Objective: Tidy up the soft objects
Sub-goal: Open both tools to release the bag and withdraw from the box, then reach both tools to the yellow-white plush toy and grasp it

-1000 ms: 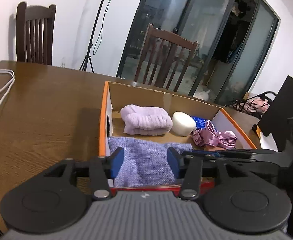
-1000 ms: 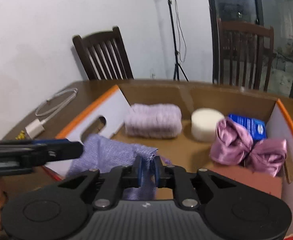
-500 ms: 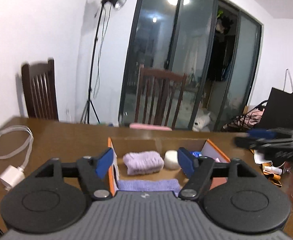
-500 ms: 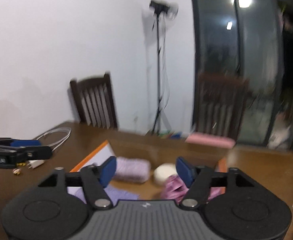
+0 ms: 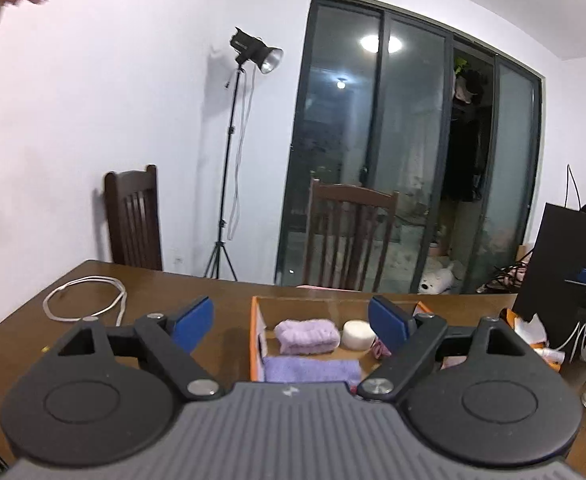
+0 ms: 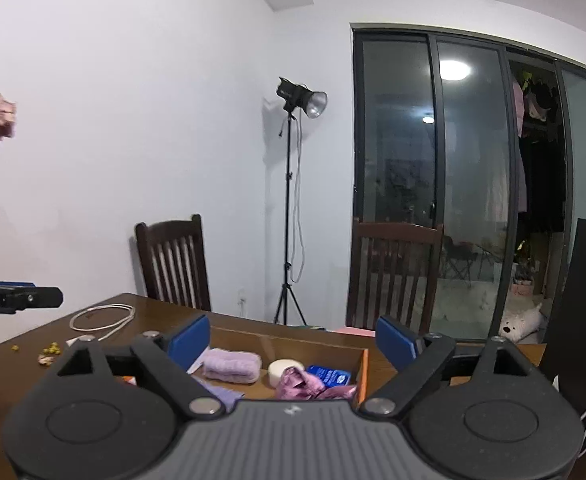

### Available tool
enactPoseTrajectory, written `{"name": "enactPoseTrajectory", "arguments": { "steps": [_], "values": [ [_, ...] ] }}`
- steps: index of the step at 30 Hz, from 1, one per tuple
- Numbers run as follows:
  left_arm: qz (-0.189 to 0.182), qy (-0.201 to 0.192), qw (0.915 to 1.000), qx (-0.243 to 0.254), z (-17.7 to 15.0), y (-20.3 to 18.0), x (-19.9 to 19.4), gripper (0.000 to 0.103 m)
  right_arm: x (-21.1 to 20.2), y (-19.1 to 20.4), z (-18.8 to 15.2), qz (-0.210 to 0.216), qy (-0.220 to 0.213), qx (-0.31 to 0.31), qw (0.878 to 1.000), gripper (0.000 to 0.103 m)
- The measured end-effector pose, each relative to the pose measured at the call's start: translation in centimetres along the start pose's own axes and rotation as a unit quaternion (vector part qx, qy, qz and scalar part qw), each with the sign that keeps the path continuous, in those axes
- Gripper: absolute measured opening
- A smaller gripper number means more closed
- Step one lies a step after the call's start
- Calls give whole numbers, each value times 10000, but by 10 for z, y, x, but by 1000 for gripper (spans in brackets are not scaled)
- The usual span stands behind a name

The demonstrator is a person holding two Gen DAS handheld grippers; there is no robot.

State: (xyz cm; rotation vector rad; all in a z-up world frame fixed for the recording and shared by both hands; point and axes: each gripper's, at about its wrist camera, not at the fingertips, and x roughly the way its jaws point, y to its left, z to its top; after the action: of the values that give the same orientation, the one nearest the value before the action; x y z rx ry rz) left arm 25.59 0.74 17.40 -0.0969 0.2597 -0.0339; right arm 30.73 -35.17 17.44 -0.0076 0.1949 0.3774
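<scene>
Your left gripper (image 5: 291,322) hangs above the table (image 5: 21,328) with fingers spread, empty. In the box (image 5: 255,332) the cloth (image 5: 311,370) lies flat at the near wall, long axis left-right; behind it the rolled towel (image 5: 307,335), likewise crosswise. Your right gripper (image 6: 292,342) is spread too, empty.

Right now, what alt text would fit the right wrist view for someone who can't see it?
The open right gripper hangs above a cardboard box on a wooden table. The box holds a folded lilac towel, a white round sponge, pink satin fabric and a blue packet. Behind stand two chairs and a studio light.
</scene>
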Motion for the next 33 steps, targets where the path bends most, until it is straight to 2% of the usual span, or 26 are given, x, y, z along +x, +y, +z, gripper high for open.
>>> {"name": "enactPoseTrajectory", "arguments": {
  "steps": [2, 6, 10, 13, 17, 21, 23, 27, 28, 29, 31, 33],
  "values": [
    [99, -69, 9999, 101, -13, -3, -13, 93, -13, 3, -12, 75, -2, -8, 10000, 92],
    [213, -14, 9993, 310, -44, -12, -37, 93, -38, 17, -35, 96, -30, -78, 9999, 94],
    [69, 156, 9998, 71, -71, -11, -63, 94, -61, 31, -65, 142, 104, -53, 9998, 95],
    [46, 435, 9990, -93, -90, -6, -67, 94, -80, 43, -93, 102, 250, -118, 9996, 96],
    [213, 665, 9976, -41, -97, 0, -49, 94, -78, 43, -119, 237, 575, 219, 9978, 96],
    [36, 750, 9971, -146, -103, 4, -21, 94, -60, 49, -128, -85, 823, 79, 9965, 96],
    [-32, 823, 9964, -189, -114, 3, 3, 94, -53, 49, -129, -55, 881, 118, 9960, 96],
    [376, 1162, 9923, 190, -127, -3, 60, 94, -31, 54, -128, -3, 1035, 123, 9946, 96],
    [341, 1145, 9925, 267, -128, -4, 69, 94, -27, 57, -128, -31, 1053, 49, 9944, 96],
    [285, 1161, 9924, 286, -129, -4, 76, 91, -24, 60, -129, -46, 1061, 3, 9943, 96],
    [190, 1347, 9903, 291, -131, -2, 87, 62, -19, 60, -129, -40, 1107, -2, 9938, 96],
    [-93, 1488, 9886, 192, -134, 4, 93, 50, -14, 59, -131, -86, 1169, 58, 9931, 96]
  ]
}}
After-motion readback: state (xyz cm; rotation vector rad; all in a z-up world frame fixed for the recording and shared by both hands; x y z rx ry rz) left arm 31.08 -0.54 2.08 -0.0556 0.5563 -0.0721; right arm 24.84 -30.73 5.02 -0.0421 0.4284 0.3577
